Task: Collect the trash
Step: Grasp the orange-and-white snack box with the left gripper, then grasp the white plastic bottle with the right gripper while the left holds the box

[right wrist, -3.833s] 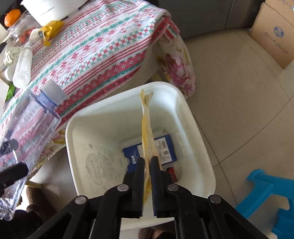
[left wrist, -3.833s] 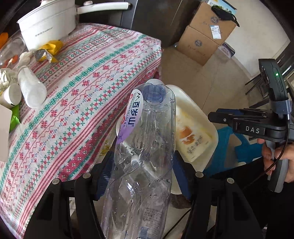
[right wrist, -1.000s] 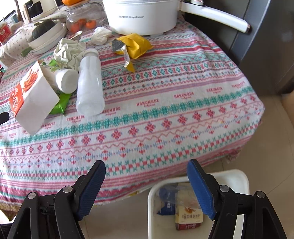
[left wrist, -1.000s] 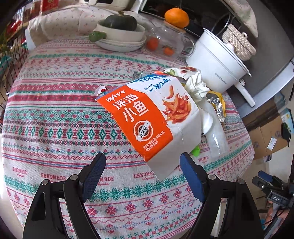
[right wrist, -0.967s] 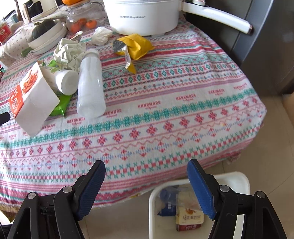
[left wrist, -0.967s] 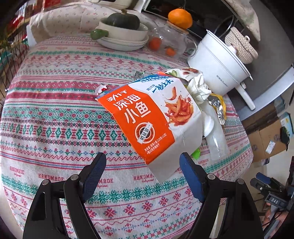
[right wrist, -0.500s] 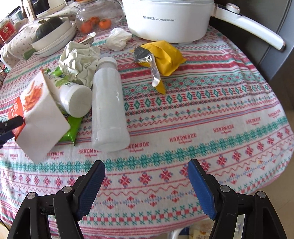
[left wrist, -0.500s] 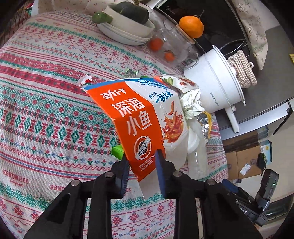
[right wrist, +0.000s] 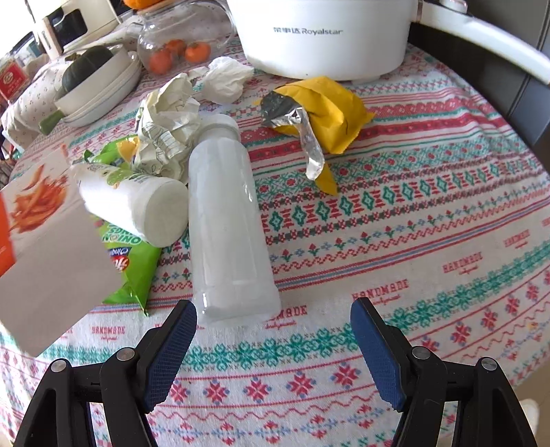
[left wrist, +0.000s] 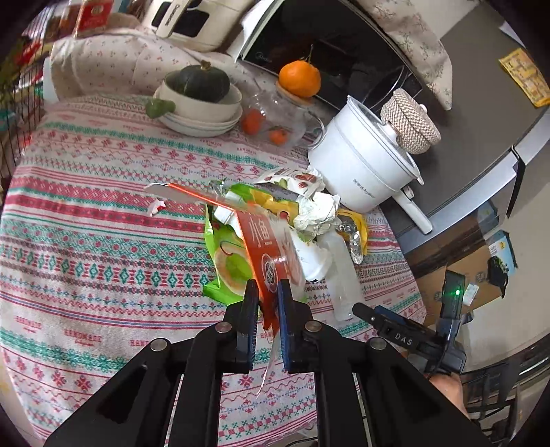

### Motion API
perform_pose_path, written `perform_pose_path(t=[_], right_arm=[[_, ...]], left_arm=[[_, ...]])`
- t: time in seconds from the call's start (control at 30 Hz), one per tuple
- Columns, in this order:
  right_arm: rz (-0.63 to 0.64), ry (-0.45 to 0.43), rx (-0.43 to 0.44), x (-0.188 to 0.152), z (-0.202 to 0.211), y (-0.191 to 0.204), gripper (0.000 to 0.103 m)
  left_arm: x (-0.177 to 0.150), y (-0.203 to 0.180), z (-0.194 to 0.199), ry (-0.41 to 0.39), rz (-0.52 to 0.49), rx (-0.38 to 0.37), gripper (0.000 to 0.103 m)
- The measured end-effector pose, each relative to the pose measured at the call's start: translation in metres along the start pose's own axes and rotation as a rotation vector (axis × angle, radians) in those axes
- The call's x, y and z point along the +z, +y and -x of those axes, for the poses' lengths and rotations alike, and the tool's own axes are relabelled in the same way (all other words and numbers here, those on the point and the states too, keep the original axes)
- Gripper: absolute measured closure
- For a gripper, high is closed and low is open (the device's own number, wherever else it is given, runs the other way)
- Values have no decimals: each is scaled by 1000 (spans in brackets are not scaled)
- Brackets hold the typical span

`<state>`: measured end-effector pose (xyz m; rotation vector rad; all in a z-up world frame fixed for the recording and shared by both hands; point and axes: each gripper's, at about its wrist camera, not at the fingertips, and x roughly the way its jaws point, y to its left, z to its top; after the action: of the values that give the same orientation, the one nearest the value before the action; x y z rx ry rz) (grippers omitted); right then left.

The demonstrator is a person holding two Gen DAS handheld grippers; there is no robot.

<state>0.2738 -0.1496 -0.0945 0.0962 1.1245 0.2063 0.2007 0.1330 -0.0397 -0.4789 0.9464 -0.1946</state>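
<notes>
My left gripper (left wrist: 264, 302) is shut on the lower edge of an orange and white snack bag (left wrist: 266, 247), which hangs lifted above the patterned tablecloth (left wrist: 86, 240); the same bag (right wrist: 44, 227) shows at the left of the right wrist view. My right gripper (right wrist: 273, 319) stands open just above the cloth, its fingers either side of the base of a frosted plastic bottle (right wrist: 225, 227) lying on its side. Beside the bottle lie a white cup (right wrist: 137, 206), a green wrapper (right wrist: 132, 264), crumpled paper (right wrist: 168, 123), a white tissue (right wrist: 225, 80) and a yellow foil wrapper (right wrist: 321, 110).
A white electric pot (right wrist: 323, 32) stands at the back of the table, its handle (right wrist: 488, 41) reaching right. A glass jar with tangerines (right wrist: 178, 44) and stacked bowls with a squash (right wrist: 92, 82) sit at the back left. Cardboard boxes (left wrist: 460, 264) lie on the floor beyond.
The left gripper closed on the snack bag's lower edge and lifted it, so the bag now hangs edge-on. The right gripper moved in low over the table to the frosted bottle, still open.
</notes>
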Motion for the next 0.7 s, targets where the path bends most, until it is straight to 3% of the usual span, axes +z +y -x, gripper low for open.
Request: perform_pose_path(t=[0.1, 0.23, 0.37, 0.7], right_arm=[[-37, -5, 40, 2, -8, 0, 25], [-55, -6, 66, 1, -19, 2, 26], [-61, -11, 112, -1, -21, 3, 46], [15, -91, 66, -13, 32, -3, 47]], left_arm=[[-5, -9, 14, -17, -82, 60, 92], [-13, -11, 22, -16, -128, 82, 93], [-17, -15, 25, -19, -155, 88, 93], [-25, -39, 29, -27, -205, 78, 93]])
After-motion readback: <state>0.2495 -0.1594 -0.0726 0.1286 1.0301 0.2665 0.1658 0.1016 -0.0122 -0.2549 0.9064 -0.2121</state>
